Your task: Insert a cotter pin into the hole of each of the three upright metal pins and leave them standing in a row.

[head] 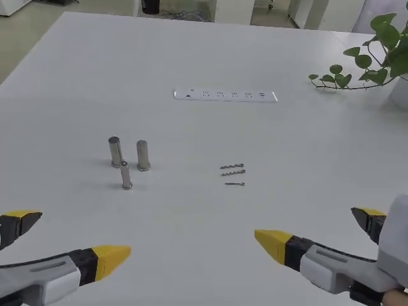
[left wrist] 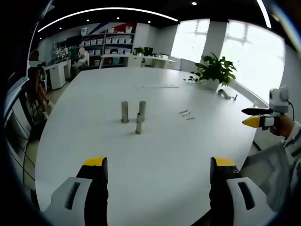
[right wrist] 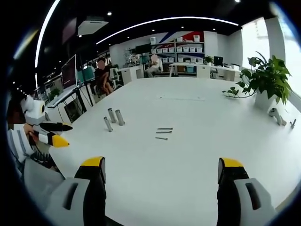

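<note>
Three upright metal pins stand clustered left of the table's middle: one at the back left (head: 115, 152), one at the back right (head: 143, 155), and a shorter one in front (head: 126, 175). Three cotter pins (head: 233, 173) lie flat to their right, stacked one behind another. My left gripper (head: 70, 239) is open near the front edge, well short of the pins, with nothing between its yellow tips. The right gripper (head: 319, 229) is open too, in front of the cotter pins. The left gripper view shows the metal pins (left wrist: 138, 123) and cotter pins (left wrist: 186, 114); the right gripper view shows both too (right wrist: 119, 117) (right wrist: 163, 133).
A white power strip (head: 225, 95) lies across the table behind the parts. A potted plant (head: 376, 57) stands at the far right edge, with small metal items (right wrist: 277, 116) near it. People sit at desks beyond the table (right wrist: 101, 75).
</note>
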### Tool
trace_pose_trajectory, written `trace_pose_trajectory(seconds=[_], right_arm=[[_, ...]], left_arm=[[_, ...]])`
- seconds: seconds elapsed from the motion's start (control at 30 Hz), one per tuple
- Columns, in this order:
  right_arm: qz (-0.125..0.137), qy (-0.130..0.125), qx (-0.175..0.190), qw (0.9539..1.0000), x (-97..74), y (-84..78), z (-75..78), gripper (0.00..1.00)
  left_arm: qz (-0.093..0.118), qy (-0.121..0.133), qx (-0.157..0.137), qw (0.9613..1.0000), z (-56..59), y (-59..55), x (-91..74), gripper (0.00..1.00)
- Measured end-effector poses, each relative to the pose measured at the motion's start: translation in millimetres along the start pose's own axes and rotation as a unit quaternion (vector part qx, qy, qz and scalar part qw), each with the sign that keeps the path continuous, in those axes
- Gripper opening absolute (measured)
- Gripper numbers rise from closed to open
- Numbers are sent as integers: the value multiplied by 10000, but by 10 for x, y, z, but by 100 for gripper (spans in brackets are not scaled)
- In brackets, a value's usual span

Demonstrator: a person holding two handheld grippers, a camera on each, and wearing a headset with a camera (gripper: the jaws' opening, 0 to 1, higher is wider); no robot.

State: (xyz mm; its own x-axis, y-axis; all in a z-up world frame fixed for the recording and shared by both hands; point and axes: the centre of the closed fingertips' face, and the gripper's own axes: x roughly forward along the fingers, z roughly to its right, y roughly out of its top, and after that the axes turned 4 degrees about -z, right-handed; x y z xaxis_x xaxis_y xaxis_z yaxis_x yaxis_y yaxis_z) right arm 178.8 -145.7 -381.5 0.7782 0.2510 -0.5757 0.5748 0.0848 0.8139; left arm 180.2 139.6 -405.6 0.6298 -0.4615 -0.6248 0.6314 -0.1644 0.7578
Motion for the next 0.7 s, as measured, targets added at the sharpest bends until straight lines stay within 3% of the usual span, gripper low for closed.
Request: trace_pose_trajectory(seconds=[0.13, 0.7], right_arm=[[-85, -36, 40, 9999, -5, -28, 39, 97], [-199, -254, 133, 9994, 25, -58, 170, 91]], left_arm=[[-87, 34, 76, 9999, -45, 12, 27, 89], [-57, -32, 41, 10000, -193, 166, 175, 80]])
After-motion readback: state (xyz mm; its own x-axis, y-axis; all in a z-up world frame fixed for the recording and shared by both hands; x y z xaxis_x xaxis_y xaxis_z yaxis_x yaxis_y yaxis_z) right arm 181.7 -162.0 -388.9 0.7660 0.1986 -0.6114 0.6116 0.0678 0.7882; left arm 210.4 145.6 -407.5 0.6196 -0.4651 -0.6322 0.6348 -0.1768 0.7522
